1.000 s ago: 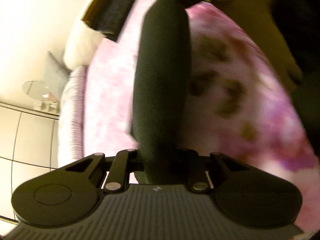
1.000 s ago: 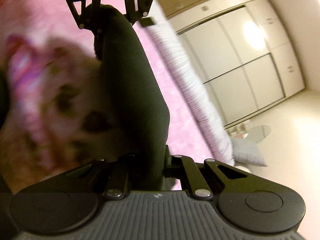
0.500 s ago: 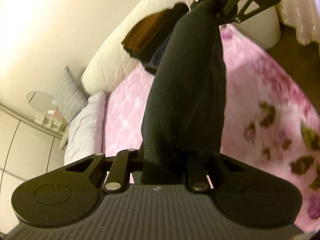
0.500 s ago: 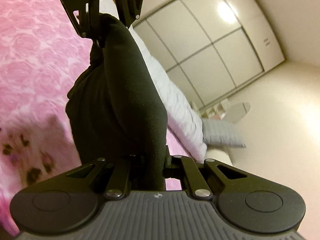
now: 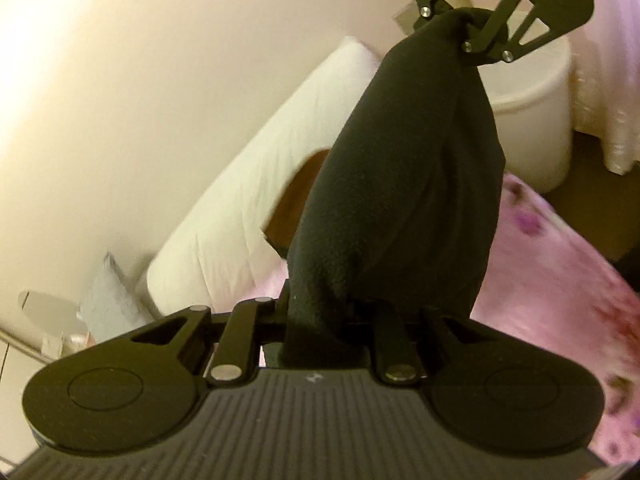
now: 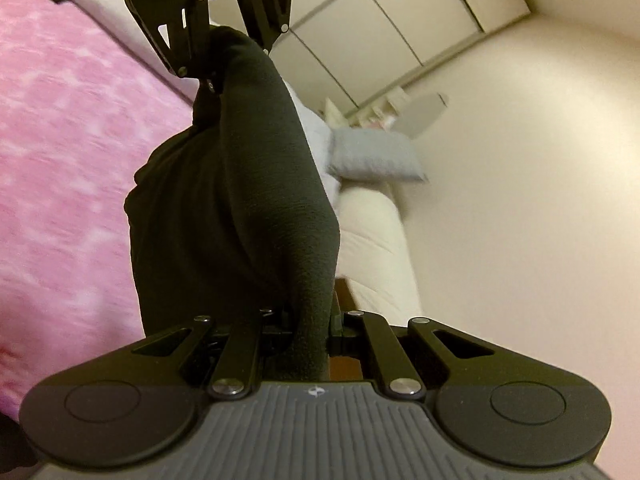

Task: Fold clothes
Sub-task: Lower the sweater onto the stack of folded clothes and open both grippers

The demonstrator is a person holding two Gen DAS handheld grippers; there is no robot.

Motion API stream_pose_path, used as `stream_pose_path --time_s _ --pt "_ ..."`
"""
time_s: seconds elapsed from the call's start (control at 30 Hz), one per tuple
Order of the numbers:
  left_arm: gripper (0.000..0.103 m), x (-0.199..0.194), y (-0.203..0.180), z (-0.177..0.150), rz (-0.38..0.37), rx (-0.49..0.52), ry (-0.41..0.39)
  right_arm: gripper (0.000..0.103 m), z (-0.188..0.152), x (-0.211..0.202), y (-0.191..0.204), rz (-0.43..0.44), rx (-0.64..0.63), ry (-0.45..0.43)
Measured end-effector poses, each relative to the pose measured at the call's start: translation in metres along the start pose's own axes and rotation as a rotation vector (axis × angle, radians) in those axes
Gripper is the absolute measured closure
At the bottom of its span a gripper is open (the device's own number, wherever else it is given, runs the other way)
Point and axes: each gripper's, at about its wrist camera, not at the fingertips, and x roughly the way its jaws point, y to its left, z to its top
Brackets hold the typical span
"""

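Note:
A black fleece garment (image 5: 404, 184) hangs stretched between my two grippers, held up in the air above the pink bed. My left gripper (image 5: 320, 320) is shut on one end of it. My right gripper (image 5: 468, 28) shows at the top of the left wrist view, shut on the other end. In the right wrist view the same garment (image 6: 240, 200) runs from my right gripper (image 6: 312, 320) up to my left gripper (image 6: 216, 52). The fingertips are hidden inside the cloth.
A pink floral blanket (image 5: 560, 280) covers the bed (image 6: 60, 160) below. A white quilted headboard roll (image 5: 240, 192), a grey pillow (image 6: 376, 156), a white round bin (image 5: 528, 116), a brown garment (image 5: 296, 200) and sliding wardrobe doors (image 6: 400, 20) surround it.
Both grippers have risen and tilted upward with the garment, which now hangs clear of the bed. The views show more wall and less blanket than before.

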Motion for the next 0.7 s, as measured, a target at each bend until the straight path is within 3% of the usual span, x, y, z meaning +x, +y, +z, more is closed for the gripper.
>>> stream_pose_path --time_s 0.13,0.23,0.3,0.37,0.43,0.57,0.6,0.7 --pt "0.087 0.095 0.063 0.047 0.058 0.007 0.006 0.098 -0.045 0.085 -0.083 -0.038 0.0 -0.012" --pt "0.086 0.153 0.107 0.075 0.147 0.007 -0.017 0.098 -0.07 0.142 -0.144 -0.104 -0.01 -0.032" --pt "0.087 0.189 0.121 0.081 0.18 0.01 -0.034 0.097 -0.082 0.169 -0.168 -0.15 -0.025 -0.049" --pt "0.087 0.227 0.116 0.075 0.153 0.012 -0.031 0.096 -0.101 0.195 -0.178 -0.168 -0.024 -0.058" --pt "0.086 0.268 0.091 0.057 0.088 0.01 0.0 0.094 -0.125 0.216 -0.161 -0.135 -0.007 -0.043" --pt "0.085 0.35 0.005 0.006 -0.086 0.055 0.13 0.095 -0.172 0.268 -0.077 0.047 0.033 0.056" --pt "0.084 0.363 -0.013 -0.006 -0.1 0.075 0.152 0.095 -0.175 0.276 -0.055 0.091 0.026 0.08" --pt "0.082 0.366 -0.03 -0.021 -0.032 0.087 0.116 0.089 -0.199 0.28 -0.017 0.137 -0.016 0.1"
